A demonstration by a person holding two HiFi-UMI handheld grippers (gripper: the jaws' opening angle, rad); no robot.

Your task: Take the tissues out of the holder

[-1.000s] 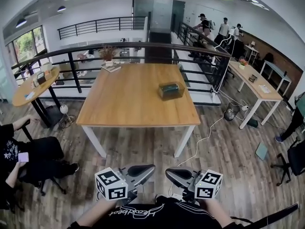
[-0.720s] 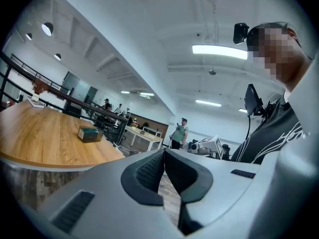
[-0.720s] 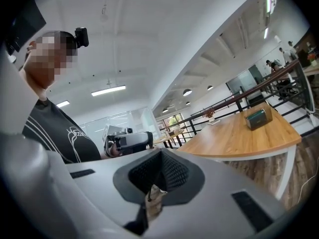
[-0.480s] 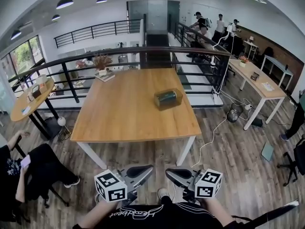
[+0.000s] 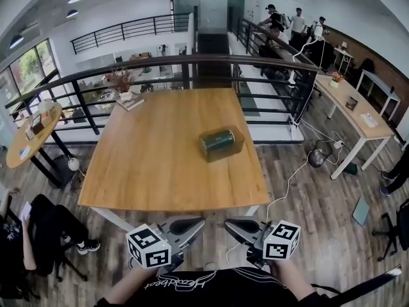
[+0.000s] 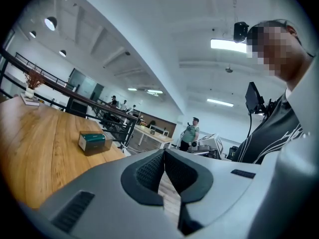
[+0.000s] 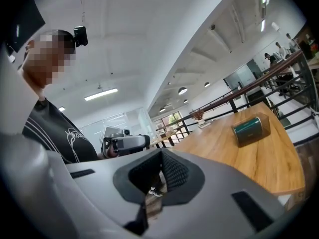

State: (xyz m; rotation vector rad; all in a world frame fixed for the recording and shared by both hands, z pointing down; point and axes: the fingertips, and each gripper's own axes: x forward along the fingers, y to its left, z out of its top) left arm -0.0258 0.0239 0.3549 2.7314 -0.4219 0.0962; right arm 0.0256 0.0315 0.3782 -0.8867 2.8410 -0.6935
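Two empty tongs, left tongs (image 6: 163, 154) and right tongs (image 7: 161, 154) both closed, table (image 5: 160, 165) and tissue holder (image 5: 220, 143) nearer than before.

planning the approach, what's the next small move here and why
Probably move both forward over the table toward the tissue holder: the left gripper and right gripper hang shut and empty, short of the table's near edge, with the holder mid-table.

One tissue holder (image 5: 220, 143), one left claw (image 5: 195, 223), one right claw (image 5: 233, 224).
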